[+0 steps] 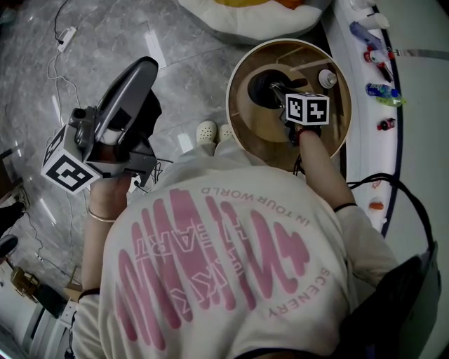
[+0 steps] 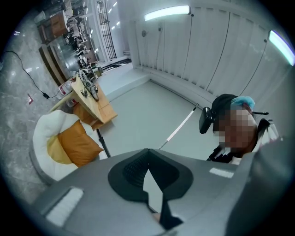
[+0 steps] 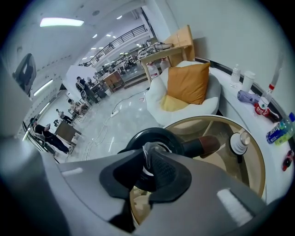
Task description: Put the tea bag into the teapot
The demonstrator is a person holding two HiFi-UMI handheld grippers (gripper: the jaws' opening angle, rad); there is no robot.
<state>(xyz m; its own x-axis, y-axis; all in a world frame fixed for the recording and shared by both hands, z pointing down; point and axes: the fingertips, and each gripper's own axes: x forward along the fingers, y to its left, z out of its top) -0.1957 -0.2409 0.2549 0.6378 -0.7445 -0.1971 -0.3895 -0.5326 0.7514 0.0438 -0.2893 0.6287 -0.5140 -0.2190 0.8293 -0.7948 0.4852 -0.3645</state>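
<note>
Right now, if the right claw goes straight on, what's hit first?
Probably the open mouth of the black teapot; the right claw hangs just above, pointing down into it. Depth is unclear.

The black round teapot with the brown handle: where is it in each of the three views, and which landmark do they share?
Head view: the black round teapot is upper centre-right, on the round wooden table.
Left gripper view: not in it.
Right gripper view: teapot at centre, brown handle pointing right.
Shared landmark: the white beanbag seat with an orange cushion.
</note>
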